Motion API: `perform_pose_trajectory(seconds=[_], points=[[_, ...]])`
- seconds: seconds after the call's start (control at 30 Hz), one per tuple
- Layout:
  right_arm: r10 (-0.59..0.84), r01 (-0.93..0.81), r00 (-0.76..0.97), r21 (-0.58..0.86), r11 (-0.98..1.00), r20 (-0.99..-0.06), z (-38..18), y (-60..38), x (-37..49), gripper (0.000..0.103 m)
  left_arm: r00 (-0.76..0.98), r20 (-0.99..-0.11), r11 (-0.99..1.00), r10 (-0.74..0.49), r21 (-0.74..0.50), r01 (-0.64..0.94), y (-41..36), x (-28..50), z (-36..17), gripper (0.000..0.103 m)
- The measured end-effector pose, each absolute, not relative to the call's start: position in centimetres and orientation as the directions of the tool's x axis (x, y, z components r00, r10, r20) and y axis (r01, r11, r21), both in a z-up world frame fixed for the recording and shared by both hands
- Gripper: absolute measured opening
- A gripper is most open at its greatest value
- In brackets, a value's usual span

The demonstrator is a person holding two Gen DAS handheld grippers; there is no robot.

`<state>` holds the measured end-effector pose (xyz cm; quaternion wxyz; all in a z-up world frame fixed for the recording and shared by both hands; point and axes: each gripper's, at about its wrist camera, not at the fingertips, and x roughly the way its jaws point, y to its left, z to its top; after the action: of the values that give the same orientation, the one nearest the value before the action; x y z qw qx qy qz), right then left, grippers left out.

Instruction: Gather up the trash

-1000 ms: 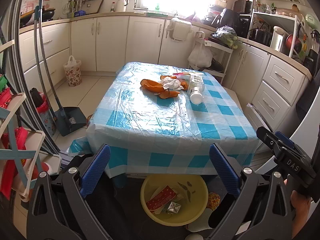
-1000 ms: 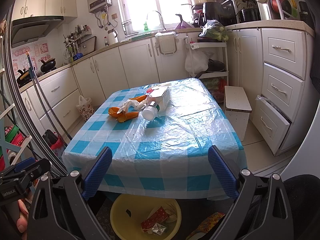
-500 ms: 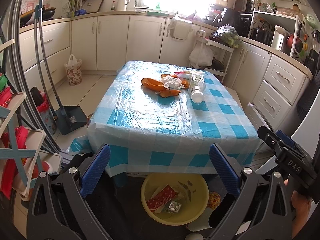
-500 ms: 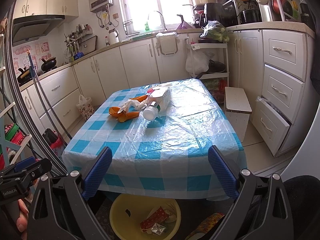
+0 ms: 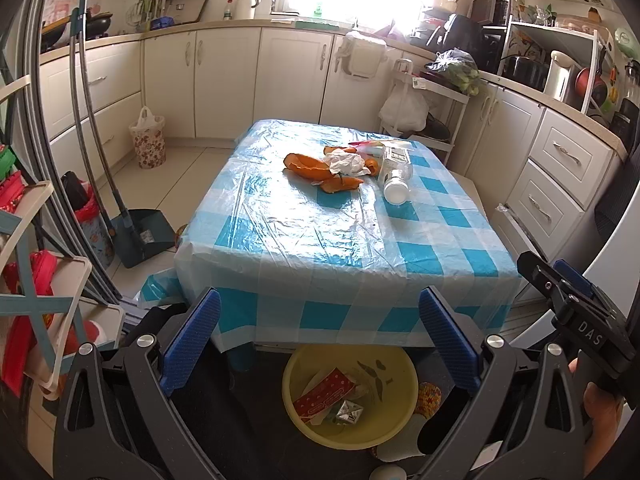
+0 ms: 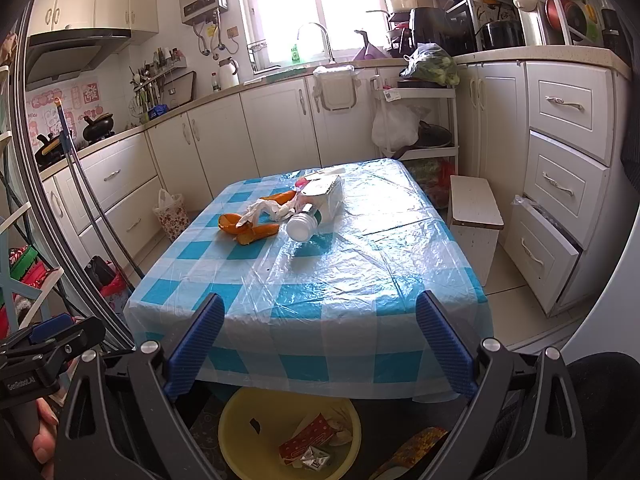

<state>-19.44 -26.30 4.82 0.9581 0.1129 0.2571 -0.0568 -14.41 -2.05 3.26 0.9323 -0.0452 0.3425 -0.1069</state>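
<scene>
Both grippers hang at the near edge of the worktop (image 5: 320,236), above the floor. The left gripper (image 5: 320,344) has its jaws spread wide with nothing between them. The right gripper (image 6: 320,340) likewise has its jaws spread and holds nothing. In the left view, part of the right gripper's body and the hand (image 5: 600,408) gripping it show at the right edge.

The worktop carries a blue-and-white checked cloth under a clear, wrinkled plastic sheet. The trash lies in one cluster at the far centre of the worktop, well apart from both grippers:
- Orange peels (image 5: 320,174): several curled pieces, bright orange, lying flat.
- Tissue (image 5: 346,162): white, crumpled, resting on the peels.
- Bottle (image 5: 394,180): clear plastic, on its side, white cap toward the near side, just right of the peels.
- Carton (image 6: 326,196): white, lying behind and against the bottle.
- Pink-red wrapper at the far edge of the cluster, mostly hidden.

A yellow basin (image 5: 348,396) stands on the floor under the near edge of the worktop, below the grippers. It holds a red dotted wrapper (image 5: 324,394), a small silver foil piece and a few scraps.
</scene>
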Motion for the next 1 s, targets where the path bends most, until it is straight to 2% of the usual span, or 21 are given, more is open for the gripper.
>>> perform_pose_trajectory(seconds=[0.5,1.0], points=[[-0.053,0.15,0.872,0.162,0.975,-0.486,5.33,-26.2,-19.81,0.093,0.742,-0.636,0.977,-0.214,-0.15,0.153,-1.97,-14.24,3.38,0.096],[-0.052,0.129,0.881,0.134,0.983,-0.47,5.68,-25.81,-19.87,0.093,0.755,-0.64,0.989,-0.141,-0.06,0.134,-2.8,-14.25,3.88,0.096]])
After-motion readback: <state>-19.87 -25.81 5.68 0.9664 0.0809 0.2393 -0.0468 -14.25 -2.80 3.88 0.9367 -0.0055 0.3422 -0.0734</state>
